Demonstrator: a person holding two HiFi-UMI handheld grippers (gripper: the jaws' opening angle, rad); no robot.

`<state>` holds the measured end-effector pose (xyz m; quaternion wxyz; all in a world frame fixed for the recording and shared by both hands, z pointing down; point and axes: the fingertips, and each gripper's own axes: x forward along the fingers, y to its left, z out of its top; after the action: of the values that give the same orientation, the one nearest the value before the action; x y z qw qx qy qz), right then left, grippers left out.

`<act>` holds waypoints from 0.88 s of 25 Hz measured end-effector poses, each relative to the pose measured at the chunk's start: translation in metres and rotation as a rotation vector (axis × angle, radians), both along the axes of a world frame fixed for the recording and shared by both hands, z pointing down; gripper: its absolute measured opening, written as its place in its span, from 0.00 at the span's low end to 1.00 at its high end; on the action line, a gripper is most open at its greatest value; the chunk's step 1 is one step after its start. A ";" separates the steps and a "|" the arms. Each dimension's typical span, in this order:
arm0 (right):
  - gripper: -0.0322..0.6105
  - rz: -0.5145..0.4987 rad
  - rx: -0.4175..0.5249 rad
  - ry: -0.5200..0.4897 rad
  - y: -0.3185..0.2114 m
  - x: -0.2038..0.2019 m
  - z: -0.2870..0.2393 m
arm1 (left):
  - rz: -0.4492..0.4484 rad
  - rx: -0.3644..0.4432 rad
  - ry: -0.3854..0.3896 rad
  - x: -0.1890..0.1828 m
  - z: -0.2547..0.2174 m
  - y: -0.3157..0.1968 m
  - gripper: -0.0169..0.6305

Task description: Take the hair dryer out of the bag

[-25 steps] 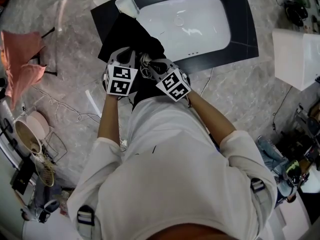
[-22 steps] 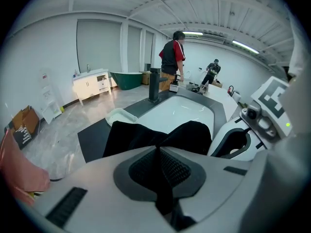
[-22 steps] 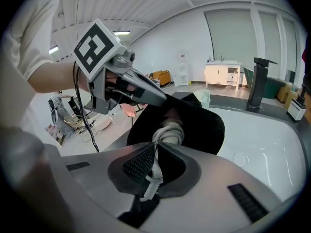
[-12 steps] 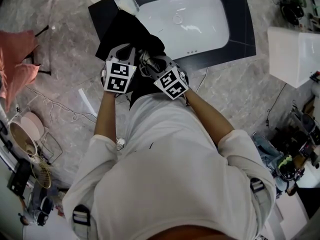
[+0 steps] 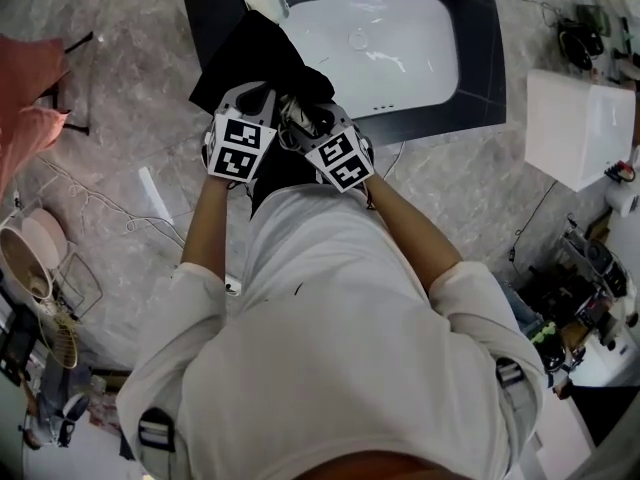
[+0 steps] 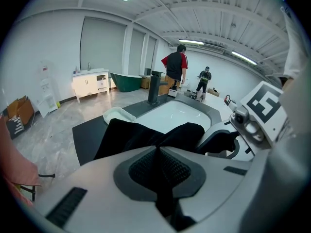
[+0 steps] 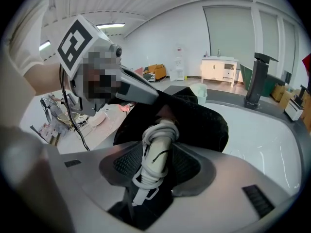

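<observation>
We stand at the black desk (image 5: pixel 480 68). The black bag (image 5: pixel 248 56) lies on it, at 9 o'clock from the white sink (image 5: pixel 400 63). The left gripper (image 5: pixel 252 100) has its jaws closed on a fold of the bag's cloth near the mouth, and this anchors the bag.

The hair dryer (image 7: pixel 156 152) is only partly out. Its white handle, with the cord wound around it, comes out of the bag's mouth toward 6 o'clock, and its head is hidden inside the black cloth. The right gripper (image 5: pixel 308 120) has just been opening its jaws. They now stand half apart with the handle between them, and we judge that the pads do not press on it yet.

To do this step well, we should place the pads at the middle of the handle and close on the handle itself, not on a loose loop of cord. Then we should pull along the handle, toward 6 o'clock, while the left jaws hold the cloth back. A sideways pull could catch the head in the bag's mouth.
</observation>
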<state>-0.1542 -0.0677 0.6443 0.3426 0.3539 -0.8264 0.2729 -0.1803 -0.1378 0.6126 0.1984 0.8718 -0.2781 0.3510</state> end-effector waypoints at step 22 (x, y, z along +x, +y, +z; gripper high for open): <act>0.56 0.147 -0.104 0.047 -0.020 -0.012 0.034 | 0.013 -0.008 0.030 -0.007 0.000 0.009 0.08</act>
<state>-0.1665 -0.0878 0.6779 0.3590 0.4015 -0.7746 0.3315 -0.1872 -0.1284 0.6128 0.2036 0.8781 -0.2678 0.3402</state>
